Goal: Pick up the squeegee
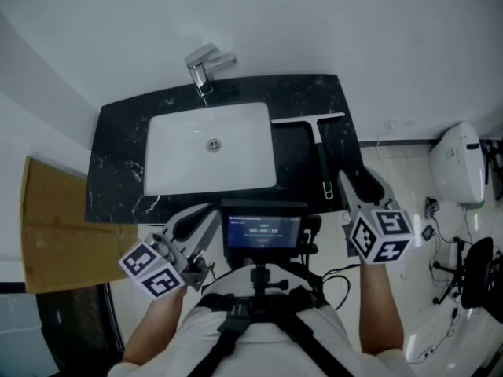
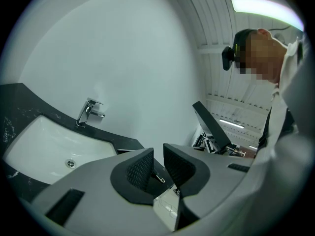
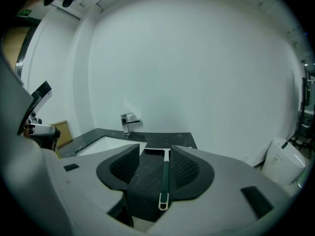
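While your right hand-held gripper [image 3: 155, 168] hovers released, jaws wide, just short of the squeegee [image 3: 164, 176] lying on the counter [image 1: 118, 163] right of the sink [image 1: 181, 163], a skewed pinch could nudge its slim handle off the near edge. Your left hand-held gripper [image 2: 158, 167] is empty, jaws barely parted.

Bathroom: sink [image 1: 169, 136], faucet [image 1: 206, 65], toilet [image 1: 459, 163].

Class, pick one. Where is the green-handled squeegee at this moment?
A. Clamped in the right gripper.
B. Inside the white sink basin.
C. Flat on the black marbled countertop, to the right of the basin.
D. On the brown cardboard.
C: the green-handled squeegee lies flat on the black marbled countertop beside the white sink basin, and the right gripper, jaws apart, is short of its handle.
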Tool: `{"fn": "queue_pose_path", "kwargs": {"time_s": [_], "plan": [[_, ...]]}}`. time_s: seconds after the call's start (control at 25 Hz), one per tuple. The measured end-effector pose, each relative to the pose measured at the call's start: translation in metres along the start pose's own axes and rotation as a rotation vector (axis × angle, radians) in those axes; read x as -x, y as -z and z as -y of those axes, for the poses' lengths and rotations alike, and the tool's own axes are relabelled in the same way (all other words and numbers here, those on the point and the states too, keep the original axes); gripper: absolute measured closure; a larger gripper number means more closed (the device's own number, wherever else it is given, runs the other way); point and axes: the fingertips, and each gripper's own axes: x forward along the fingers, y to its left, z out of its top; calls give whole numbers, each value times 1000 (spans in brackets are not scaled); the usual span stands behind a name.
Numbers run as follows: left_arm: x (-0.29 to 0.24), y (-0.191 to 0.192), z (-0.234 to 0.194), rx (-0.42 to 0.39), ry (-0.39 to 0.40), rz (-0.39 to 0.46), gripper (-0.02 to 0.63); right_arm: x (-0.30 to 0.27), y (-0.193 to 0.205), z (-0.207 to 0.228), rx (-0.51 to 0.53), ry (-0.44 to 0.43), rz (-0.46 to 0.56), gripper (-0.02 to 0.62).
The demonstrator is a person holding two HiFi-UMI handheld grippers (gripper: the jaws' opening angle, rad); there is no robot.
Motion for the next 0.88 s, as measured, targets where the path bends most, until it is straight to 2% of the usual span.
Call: {"fn": "queue_pose_path", "kwargs": {"time_s": [0.88], "plan": [[-4,3,-22,20,-23,6,549,-43,25,1,-12,9,-54,396]]}}
